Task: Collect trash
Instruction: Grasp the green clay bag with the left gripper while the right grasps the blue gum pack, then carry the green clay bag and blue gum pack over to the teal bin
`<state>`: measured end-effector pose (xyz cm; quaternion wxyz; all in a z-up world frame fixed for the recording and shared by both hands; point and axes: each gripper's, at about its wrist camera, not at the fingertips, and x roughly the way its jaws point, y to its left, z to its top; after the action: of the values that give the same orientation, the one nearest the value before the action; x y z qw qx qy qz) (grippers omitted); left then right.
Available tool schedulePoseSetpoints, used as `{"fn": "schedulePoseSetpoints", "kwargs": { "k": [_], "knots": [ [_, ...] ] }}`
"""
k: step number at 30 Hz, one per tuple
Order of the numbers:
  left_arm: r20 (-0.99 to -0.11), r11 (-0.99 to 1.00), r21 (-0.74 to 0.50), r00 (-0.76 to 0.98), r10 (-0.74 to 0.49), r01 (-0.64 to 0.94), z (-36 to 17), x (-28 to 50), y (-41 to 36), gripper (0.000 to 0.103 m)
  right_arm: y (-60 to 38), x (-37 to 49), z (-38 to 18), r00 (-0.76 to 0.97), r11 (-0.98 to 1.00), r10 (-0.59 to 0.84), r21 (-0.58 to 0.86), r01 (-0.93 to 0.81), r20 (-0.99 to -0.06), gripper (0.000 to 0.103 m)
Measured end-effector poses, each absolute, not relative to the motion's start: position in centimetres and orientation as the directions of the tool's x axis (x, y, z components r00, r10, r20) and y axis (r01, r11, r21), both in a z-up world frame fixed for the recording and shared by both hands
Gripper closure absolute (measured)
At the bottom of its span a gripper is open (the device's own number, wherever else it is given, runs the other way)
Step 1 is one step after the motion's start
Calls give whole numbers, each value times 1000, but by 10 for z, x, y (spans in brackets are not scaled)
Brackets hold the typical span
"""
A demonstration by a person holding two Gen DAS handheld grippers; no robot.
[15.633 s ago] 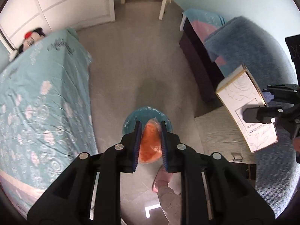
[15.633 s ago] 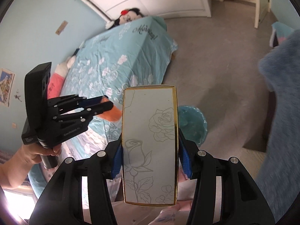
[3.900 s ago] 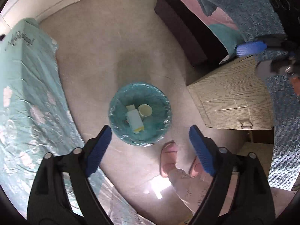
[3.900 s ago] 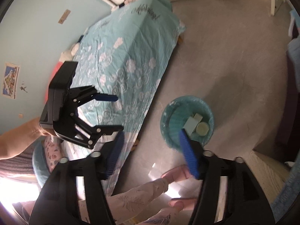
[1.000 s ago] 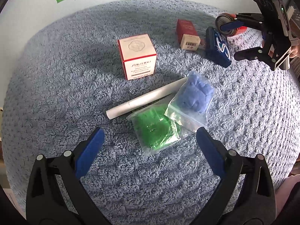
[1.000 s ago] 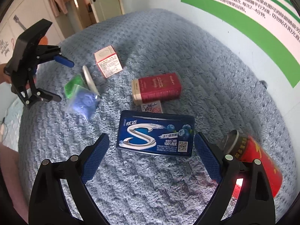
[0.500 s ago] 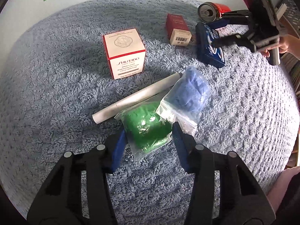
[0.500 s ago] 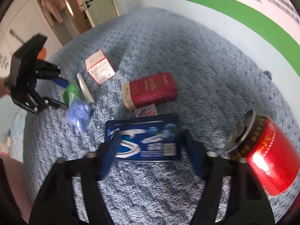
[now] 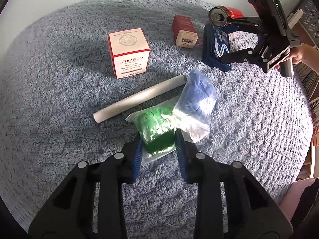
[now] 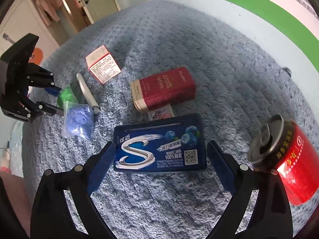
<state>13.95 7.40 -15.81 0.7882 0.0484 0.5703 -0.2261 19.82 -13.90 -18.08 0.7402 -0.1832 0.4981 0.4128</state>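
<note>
Trash lies on a blue fleece blanket (image 9: 59, 119). My left gripper (image 9: 158, 149) points down at a clear bag of green stuff (image 9: 157, 127). Its jaws are closing and both pads press the bag's near end. A bag of blue stuff (image 9: 197, 103) overlaps the green one, and a white tube (image 9: 139, 98) lies behind both. My right gripper (image 10: 161, 143) straddles a flat blue gum box (image 10: 159, 143). Its jaws are opening, with the pads just beside the box's short ends. A red drink can (image 10: 285, 159) lies right of that gripper.
A white-and-red carton (image 9: 128, 53) stands behind the tube. A dark red box (image 10: 165, 88) lies beyond the gum box, with a small card (image 10: 161, 112) under its edge. A wall with a green stripe (image 10: 249, 2) bounds the far side. A person's hand (image 9: 301, 53) holds the right gripper.
The left jaws came from wide open down onto the green bag. The right jaws narrowed over the gum box, then spread wide again. The can now looms closer at the right.
</note>
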Motion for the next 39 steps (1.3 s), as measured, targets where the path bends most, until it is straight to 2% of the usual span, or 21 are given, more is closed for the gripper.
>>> {"fn": "schedulePoseSetpoints", "kwargs": {
  "k": [6, 10, 18, 25, 39],
  "knots": [
    [-924, 908, -177, 254, -287, 380, -149, 130, 88, 75, -132, 194, -181, 154, 580, 408, 126, -805, -900, 11],
    [-925, 919, -169, 265, -273, 355, -144, 118, 98, 75, -114, 178, -193, 184, 553, 326, 29, -832, -927, 10],
    [-926, 931, -157, 280, -254, 328, -130, 100, 114, 75, -115, 171, -170, 180, 556, 432, 104, -825, -884, 11],
    [-918, 938, -138, 315, -242, 319, -110, 74, 127, 75, -108, 154, -134, 197, 531, 456, 88, -843, -868, 11],
    [-902, 961, -85, 388, -187, 265, -76, 12, 147, 75, -74, 121, -101, 142, 421, 515, 104, -901, -845, 11]
  ]
}}
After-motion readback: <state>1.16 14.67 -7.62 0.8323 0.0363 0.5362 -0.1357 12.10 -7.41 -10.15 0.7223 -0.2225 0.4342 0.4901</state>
